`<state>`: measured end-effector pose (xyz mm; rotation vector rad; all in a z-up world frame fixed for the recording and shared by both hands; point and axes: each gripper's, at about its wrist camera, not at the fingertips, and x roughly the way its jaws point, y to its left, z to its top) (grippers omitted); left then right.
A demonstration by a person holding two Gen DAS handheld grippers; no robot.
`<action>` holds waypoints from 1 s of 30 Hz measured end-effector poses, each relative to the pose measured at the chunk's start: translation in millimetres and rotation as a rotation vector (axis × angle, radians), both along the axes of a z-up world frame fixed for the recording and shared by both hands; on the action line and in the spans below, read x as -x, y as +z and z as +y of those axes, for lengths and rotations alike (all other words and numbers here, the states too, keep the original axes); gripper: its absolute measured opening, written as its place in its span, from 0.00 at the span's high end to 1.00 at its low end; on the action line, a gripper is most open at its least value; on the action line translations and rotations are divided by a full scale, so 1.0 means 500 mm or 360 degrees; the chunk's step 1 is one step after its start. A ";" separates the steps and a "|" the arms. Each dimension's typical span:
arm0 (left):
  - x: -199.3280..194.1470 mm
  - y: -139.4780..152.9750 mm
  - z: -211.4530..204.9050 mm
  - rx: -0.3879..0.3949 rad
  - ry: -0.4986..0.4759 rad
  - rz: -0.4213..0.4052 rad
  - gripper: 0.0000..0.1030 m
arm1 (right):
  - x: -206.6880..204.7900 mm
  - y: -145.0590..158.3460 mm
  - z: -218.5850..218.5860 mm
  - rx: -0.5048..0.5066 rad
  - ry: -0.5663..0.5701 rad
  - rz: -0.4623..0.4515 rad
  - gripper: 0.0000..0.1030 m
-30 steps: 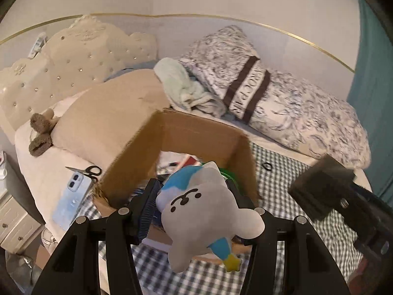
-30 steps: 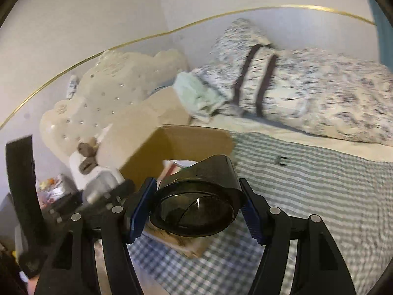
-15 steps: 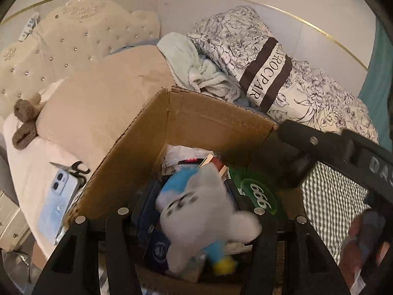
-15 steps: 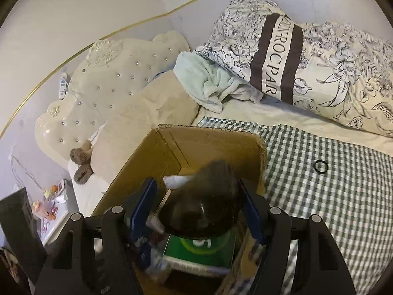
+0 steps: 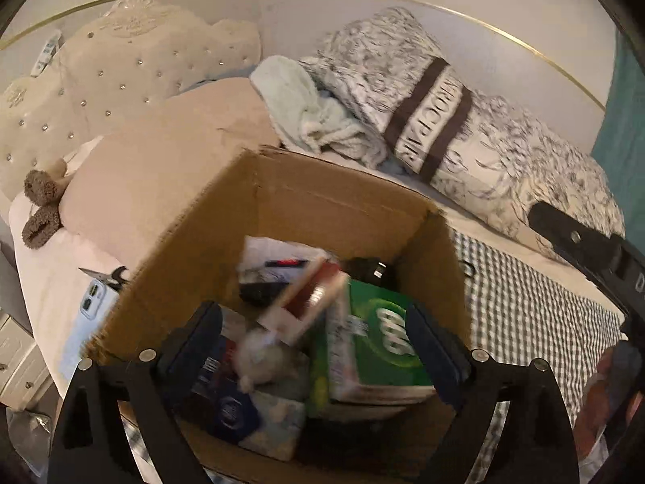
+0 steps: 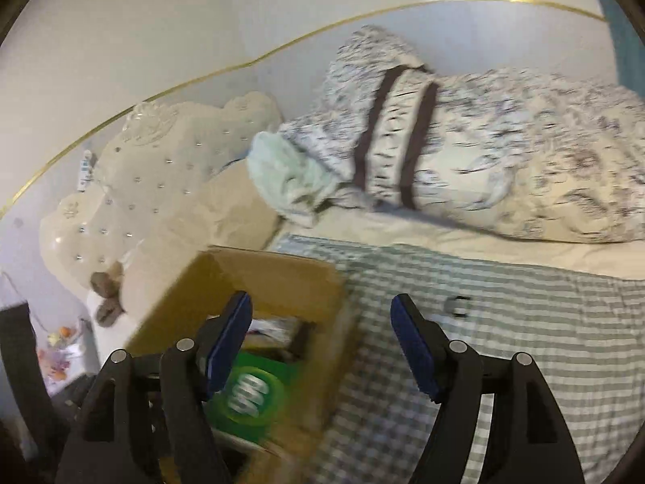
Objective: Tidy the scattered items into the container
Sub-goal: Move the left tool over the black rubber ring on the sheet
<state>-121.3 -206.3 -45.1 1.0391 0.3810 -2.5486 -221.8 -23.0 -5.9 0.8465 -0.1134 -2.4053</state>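
The left claw (image 5: 314, 347) hangs over the cardboard box (image 5: 330, 201) with its jaws spread wide and nothing between them; they have just been opening, and the grey plush toy (image 5: 262, 363) lies blurred below them among the contents of the box, beside a green packet (image 5: 379, 347). The right claw (image 6: 322, 343) is also parted and empty; its jaws have just been opening too, and it sits above the box's right edge, where cardboard meets the checked blanket (image 6: 504, 343) on the bed.

The step in hand looks like letting go and drawing clear; to do it well, each claw should probably lift straight up before swinging away, so that a pad does not snag the toy or the box wall; then a scan of the bed for what is left seems wise. A small black ring (image 6: 457, 305) lies on the blanket well apart from the box; a pale blue phone (image 5: 86, 314) and scissors (image 5: 107, 274) lie just outside the box's left wall; these seem the next candidates.

Compared with a second ago: the left claw then gripped the plush toy short of the box, and now the toy is inside and free; the right claw then held a dark round cup-like object, which is gone from its jaws, and I cannot pick it out for certain in the box now.
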 end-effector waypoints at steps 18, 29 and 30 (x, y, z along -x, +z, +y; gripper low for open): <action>0.140 -0.032 0.368 0.0128 -0.0497 -0.0026 0.05 | -0.014 -0.081 0.383 -0.0068 -0.0500 -0.0055 0.30; 0.290 -0.135 0.383 0.0099 -0.0489 -0.0043 0.05 | 0.091 -0.156 0.398 -0.0158 -0.0536 -0.0094 0.30; 0.303 -0.146 0.383 0.0090 -0.0492 -0.0049 0.05 | 0.107 -0.164 0.395 -0.0164 -0.0537 -0.0101 0.30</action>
